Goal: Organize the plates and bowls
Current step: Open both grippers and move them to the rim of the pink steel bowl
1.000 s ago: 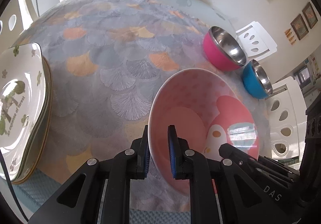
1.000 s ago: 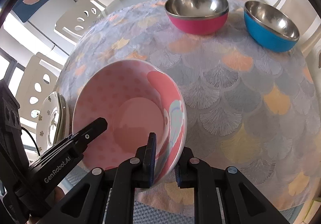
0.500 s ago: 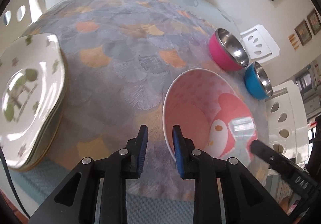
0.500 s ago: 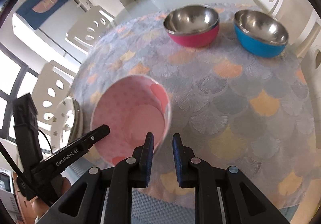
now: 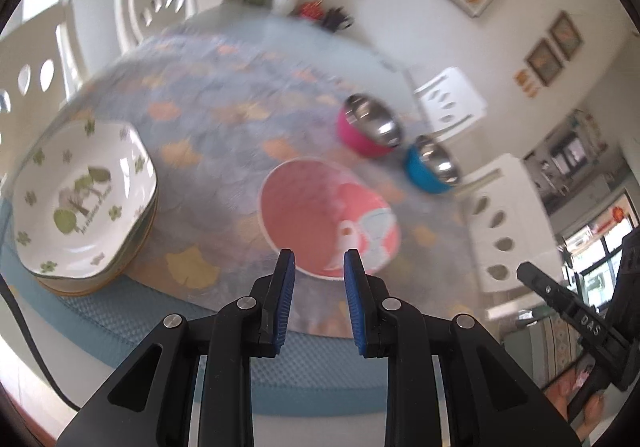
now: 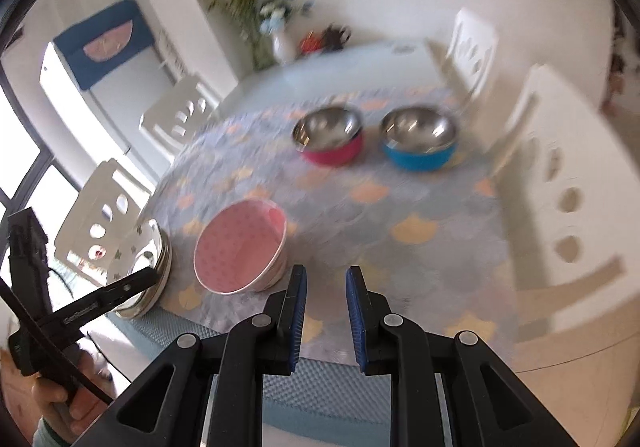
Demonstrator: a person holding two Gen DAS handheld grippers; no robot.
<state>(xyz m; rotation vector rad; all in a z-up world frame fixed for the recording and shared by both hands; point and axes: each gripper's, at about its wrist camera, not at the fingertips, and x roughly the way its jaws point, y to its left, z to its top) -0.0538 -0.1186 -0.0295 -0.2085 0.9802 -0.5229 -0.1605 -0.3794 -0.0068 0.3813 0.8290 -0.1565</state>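
A pink cartoon bowl point(image 5: 320, 223) stands on the patterned tablecloth near the front edge; it also shows in the right wrist view point(image 6: 240, 247). A stack of white plates with green prints point(image 5: 80, 203) sits to its left, and shows in the right wrist view point(image 6: 148, 267). A pink steel bowl point(image 5: 368, 127) and a blue steel bowl point(image 5: 430, 169) stand further back. My left gripper point(image 5: 319, 265) is open and empty, just short of the pink bowl. My right gripper point(image 6: 326, 281) is open and empty, to the right of the bowl.
The round table point(image 6: 400, 207) carries a patterned cloth over a blue mat point(image 5: 120, 323). A vase with flowers point(image 6: 280, 43) and a teapot set stand at the far side. White chairs point(image 6: 560, 187) surround the table.
Both grippers let go of the pink bowl, opened and pulled back and up from the table. The bowl now rests on the cloth.
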